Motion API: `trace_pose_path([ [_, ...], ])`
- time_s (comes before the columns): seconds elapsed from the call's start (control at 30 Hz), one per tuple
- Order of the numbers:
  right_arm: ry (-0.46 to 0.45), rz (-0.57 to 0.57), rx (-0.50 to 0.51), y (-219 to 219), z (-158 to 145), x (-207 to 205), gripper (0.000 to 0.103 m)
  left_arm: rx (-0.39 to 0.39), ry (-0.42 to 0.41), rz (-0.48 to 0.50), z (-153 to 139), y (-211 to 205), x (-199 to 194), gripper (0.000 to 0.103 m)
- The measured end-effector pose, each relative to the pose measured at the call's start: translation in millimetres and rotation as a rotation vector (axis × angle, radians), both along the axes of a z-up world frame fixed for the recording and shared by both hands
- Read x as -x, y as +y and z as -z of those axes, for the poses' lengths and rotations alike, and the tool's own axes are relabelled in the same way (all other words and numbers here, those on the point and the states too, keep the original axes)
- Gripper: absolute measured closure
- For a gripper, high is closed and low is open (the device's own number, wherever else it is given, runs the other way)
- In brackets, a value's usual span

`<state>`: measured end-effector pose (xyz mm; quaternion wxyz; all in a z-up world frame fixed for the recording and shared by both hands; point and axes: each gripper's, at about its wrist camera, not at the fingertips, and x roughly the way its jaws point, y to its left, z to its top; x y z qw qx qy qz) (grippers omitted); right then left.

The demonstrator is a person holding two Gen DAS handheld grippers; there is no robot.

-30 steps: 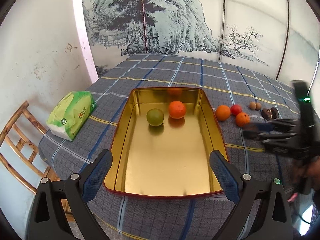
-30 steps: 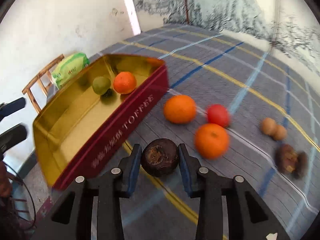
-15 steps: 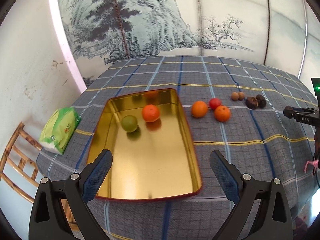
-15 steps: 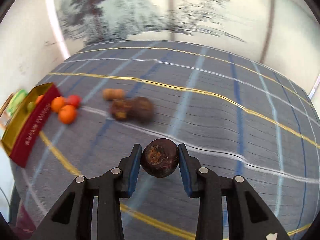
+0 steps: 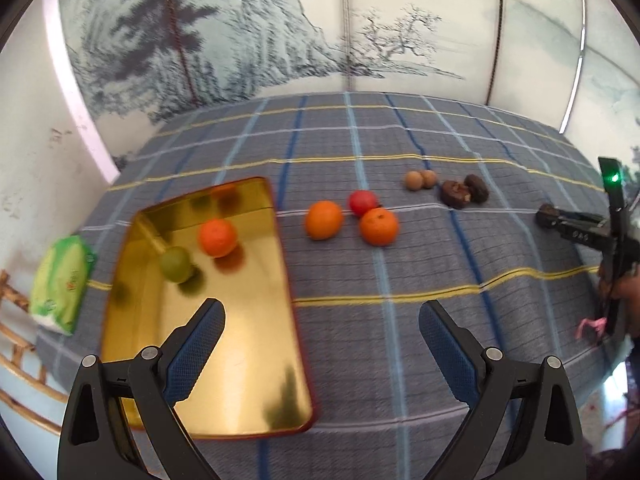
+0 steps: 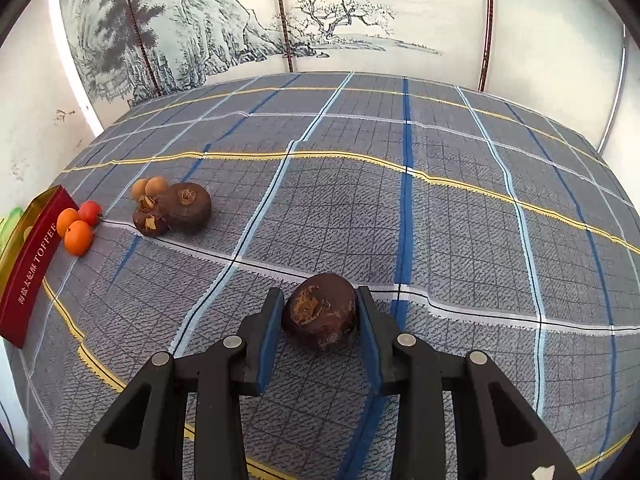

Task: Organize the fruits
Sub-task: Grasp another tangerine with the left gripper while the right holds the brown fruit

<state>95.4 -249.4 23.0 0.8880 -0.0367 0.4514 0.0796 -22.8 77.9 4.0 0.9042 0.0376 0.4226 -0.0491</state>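
Swung well away from the tin since a second ago, out over bare cloth on the far side of the fruit row; left view slid rightward too, tin now at its left half.

Right gripper (image 6: 320,316): clenched on a dark brown round fruit (image 6: 320,312), pads pressing its two flanks, rough tan scar facing the camera. Sits just above the plaid tablecloth (image 6: 440,208), perhaps touching; cannot tell which. Looks firm-skinned, light, matte rather than slick, so unlikely to slip; grip across the widest girth, as now, seems the safest hold. Probably bruisable if squeezed harder.

Left gripper (image 5: 322,332): jaws spread wide, nothing between them, hanging over the near right edge of the gold tin (image 5: 280,264).

Further out: two more dark fruits (image 6: 176,210) touching each other, two small tan ones (image 6: 150,187) just behind them. Beyond, toward the tin: two oranges (image 6: 76,230) and a red fruit (image 6: 90,212) clustered beside the tin's red wall. Inside the tin: one orange (image 5: 217,237) and a green fruit (image 5: 175,264), near each other at the far end, blurred. Green packet (image 5: 60,288) left of the tin, at the table edge.

Judged: sorting underway, most fruit not yet grouped; held piece apparently bound for a spot of its own, well apart from the rest.
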Motion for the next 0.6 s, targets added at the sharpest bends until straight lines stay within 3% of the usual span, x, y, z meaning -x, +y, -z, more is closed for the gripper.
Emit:
trace_pose_path([
  [0.37,0.008,0.007,-0.102,-12,0,0,0.070,-0.023,0.040,0.141,6,-47,-65,0.007],
  [0.47,0.009,0.008,-0.121,-14,0,0,0.070,-0.035,0.069,0.156,16,-56,-84,0.015],
  [0.6,0.011,0.007,-0.146,-18,-1,0,0.070,-0.030,0.133,0.134,33,-58,-106,0.036],
])
